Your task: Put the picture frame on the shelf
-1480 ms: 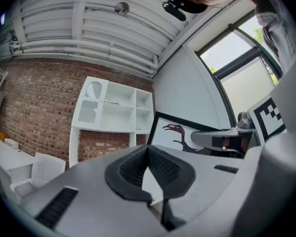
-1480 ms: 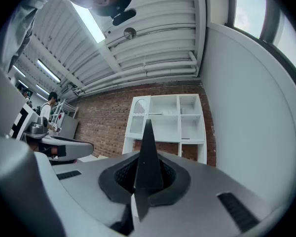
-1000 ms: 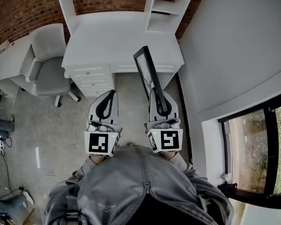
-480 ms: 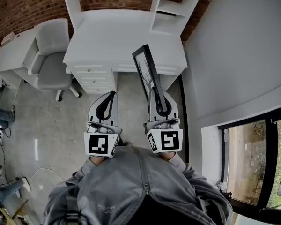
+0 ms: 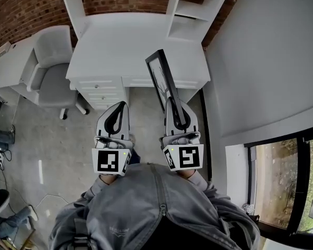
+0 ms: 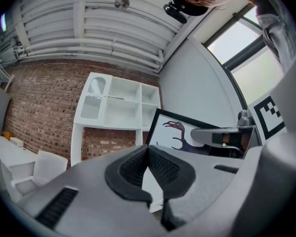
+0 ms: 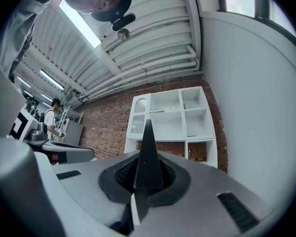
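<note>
Desk (image 5: 135, 40) looms closer; right tongs (image 5: 174, 102) clamp picture frame (image 5: 163, 77).

Top of shelf (image 5: 188, 9) past upper edge

Soft, even daylight fills the head view; the white shelf (image 5: 190, 12) is bright without glare. Right of the shelf and lower, the window (image 5: 279, 165) is lit from outside. Below the shelf, the floor (image 5: 52, 134) carries only faint shadows. Above the shelf in both gripper views, ceiling lamps (image 7: 81, 22) glare white. Every view bulges fisheye-wise; the gripper views have black corners and a soft foreground, with the shelf sharp.
</note>
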`<action>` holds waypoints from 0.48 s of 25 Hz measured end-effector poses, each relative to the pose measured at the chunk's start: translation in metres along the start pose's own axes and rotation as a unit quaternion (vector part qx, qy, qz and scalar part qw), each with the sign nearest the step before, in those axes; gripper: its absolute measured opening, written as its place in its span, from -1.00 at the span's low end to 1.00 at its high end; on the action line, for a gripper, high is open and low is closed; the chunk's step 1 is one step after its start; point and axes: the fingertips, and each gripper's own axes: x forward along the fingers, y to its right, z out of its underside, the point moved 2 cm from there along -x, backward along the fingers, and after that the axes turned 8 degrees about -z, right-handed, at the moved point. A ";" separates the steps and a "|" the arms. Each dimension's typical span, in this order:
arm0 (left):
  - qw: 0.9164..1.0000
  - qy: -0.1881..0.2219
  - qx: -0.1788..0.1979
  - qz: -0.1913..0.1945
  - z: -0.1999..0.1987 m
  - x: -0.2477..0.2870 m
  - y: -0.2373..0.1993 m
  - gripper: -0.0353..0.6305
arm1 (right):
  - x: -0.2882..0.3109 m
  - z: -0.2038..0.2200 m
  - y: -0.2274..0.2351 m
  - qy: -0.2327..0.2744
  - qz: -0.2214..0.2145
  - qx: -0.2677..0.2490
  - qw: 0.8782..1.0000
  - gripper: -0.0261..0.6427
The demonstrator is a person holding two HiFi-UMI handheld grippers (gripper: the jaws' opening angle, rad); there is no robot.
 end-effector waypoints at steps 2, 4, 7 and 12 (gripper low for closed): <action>1.000 0.000 -0.001 0.004 0.002 0.020 -0.009 -0.88 | 0.020 0.004 0.007 -0.002 0.003 0.000 1.000 -0.83; 1.000 0.000 -0.001 0.011 0.003 0.042 -0.018 -0.88 | 0.041 0.010 0.014 -0.004 0.007 0.001 1.000 -0.83; 1.000 0.000 0.000 0.021 0.005 0.073 -0.034 -0.88 | 0.072 0.018 0.023 -0.006 0.015 0.003 1.000 -0.83; 0.999 0.000 0.000 0.038 0.006 0.118 -0.061 -0.88 | 0.120 0.027 0.033 -0.010 0.031 0.004 0.999 -0.83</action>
